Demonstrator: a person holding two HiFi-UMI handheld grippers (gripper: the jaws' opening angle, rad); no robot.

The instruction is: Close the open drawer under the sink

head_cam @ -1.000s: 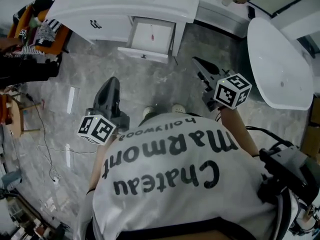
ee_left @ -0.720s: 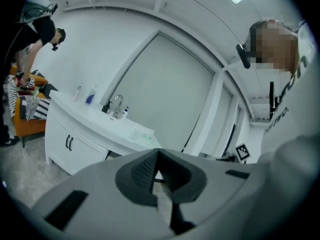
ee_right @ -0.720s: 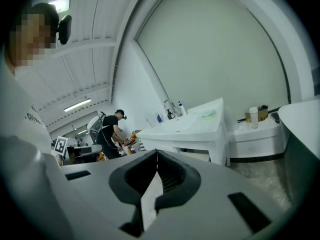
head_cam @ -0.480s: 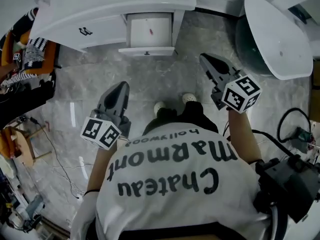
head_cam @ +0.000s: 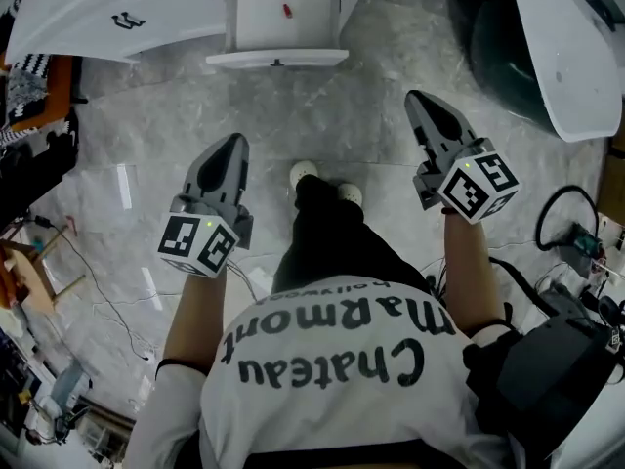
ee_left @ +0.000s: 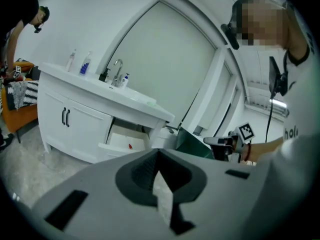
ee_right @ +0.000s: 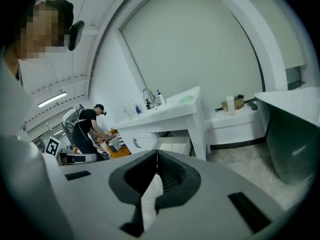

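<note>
The white drawer (head_cam: 278, 22) stands pulled out from the white sink cabinet (head_cam: 107, 18) at the top of the head view, with a small red item (head_cam: 287, 11) lying inside. It also shows in the left gripper view as the drawer (ee_left: 125, 140) and in the right gripper view as the drawer (ee_right: 172, 145). My left gripper (head_cam: 229, 147) is shut and empty, well short of the drawer and to its lower left. My right gripper (head_cam: 422, 101) is also shut and empty, off to the drawer's lower right. Both hang above the grey marble floor.
A white bathtub (head_cam: 571, 37) fills the top right, with cables (head_cam: 566, 223) on the floor below it. A stool and clutter (head_cam: 24, 252) sit at the left. Another person (ee_right: 90, 126) stands by an orange seat. Bottles and a tap (ee_left: 116, 74) stand on the counter.
The view has moved closer to the cabinet, so the drawer now sits at the top edge. Both grippers have dropped lower and stay shut.
</note>
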